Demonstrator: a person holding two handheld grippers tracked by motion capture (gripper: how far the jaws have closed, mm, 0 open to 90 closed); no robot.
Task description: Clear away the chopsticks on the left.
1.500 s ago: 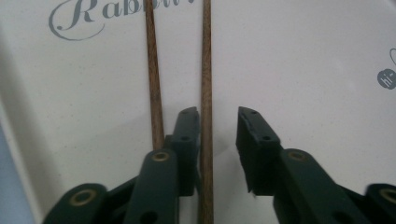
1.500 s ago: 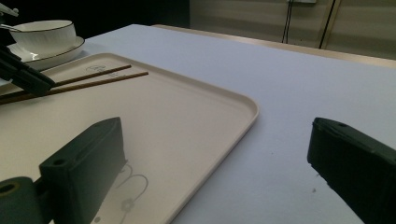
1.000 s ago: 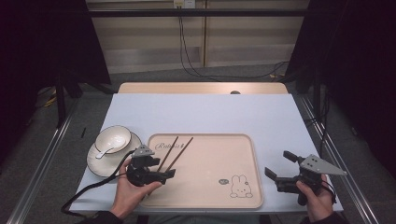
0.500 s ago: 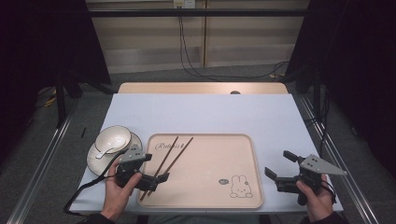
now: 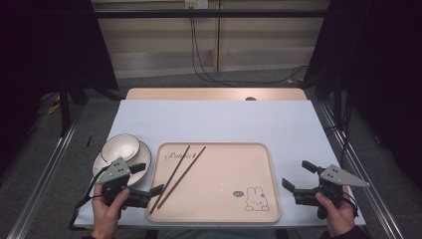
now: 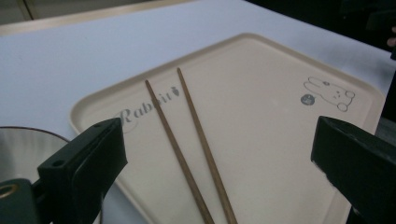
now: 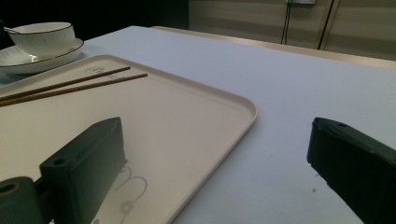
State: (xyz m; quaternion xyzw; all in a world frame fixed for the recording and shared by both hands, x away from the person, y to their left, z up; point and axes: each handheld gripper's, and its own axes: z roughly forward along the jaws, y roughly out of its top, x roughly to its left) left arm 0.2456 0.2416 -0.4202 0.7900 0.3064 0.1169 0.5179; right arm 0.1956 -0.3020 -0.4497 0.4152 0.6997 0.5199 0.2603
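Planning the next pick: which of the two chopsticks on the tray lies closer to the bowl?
The left chopstick, whose far tip crosses the "Rabbit" lettering; the other lies beside it toward the tray's middle, farther from the bowl.

The two chopsticks [image 5: 178,174] are dark brown on a pale beige tray [image 5: 259,152] printed with a grey "Rabbit" word and a line-drawn rabbit, the bowl [image 5: 121,147] and saucer [image 5: 142,158] are white with thin dark rims, and the surface [image 5: 224,119] is pale bluish white.
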